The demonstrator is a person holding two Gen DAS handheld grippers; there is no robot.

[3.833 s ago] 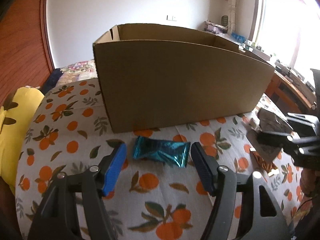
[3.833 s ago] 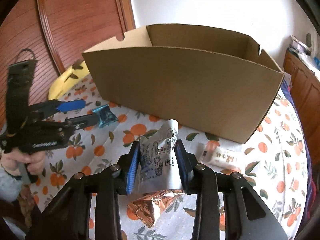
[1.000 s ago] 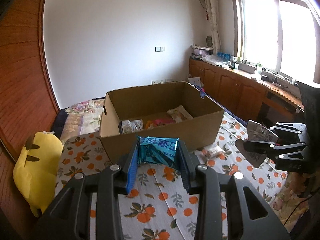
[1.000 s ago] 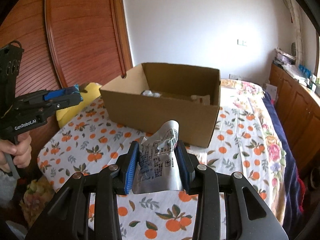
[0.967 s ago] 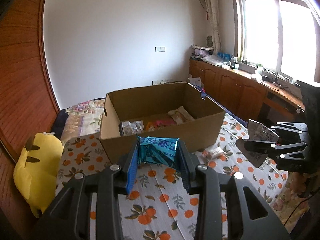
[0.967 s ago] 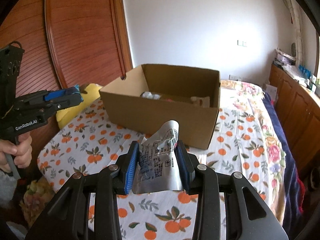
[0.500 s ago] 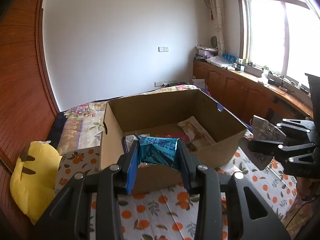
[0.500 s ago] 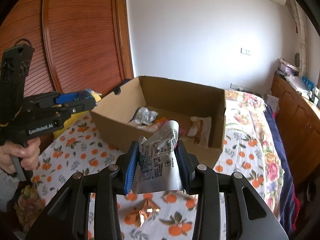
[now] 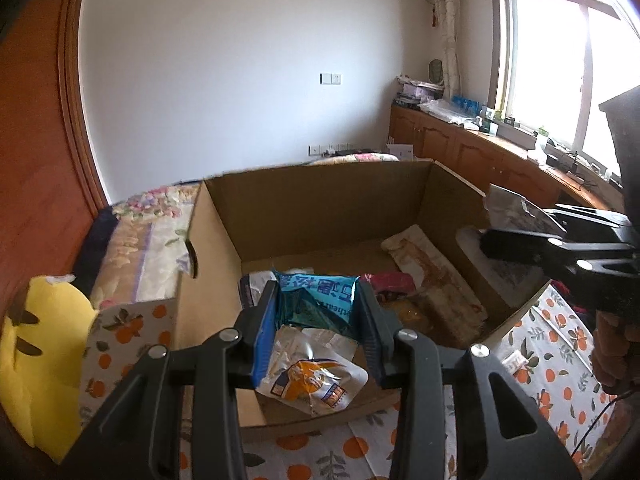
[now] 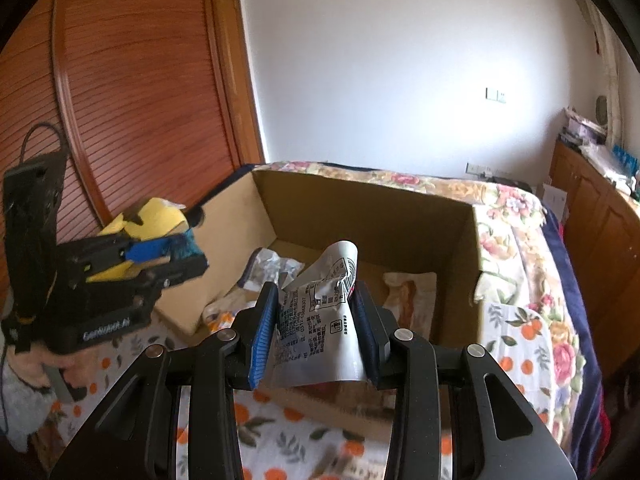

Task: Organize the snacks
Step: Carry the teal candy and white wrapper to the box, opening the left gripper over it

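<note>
Left gripper [image 9: 316, 312] pinches teal packet [image 9: 318, 300] | right gripper [image 10: 314, 320] pinches silver packet [image 10: 320, 320] | both held over box [image 9: 212, 264], likely for dropping in

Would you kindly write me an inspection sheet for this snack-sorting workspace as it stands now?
Surface: orange-print cloth under the cardboard box.
Job's things: teal packet and silver pouch held over the open box; silver snack bag, red packet and long pale wrapper inside.
Clutter: small white packet on the cloth.
Grippers: left gripper and right gripper each clamped on a snack.
Cables: thin cable on the left unit.
Surroundings: yellow plush, wooden cabinets.
</note>
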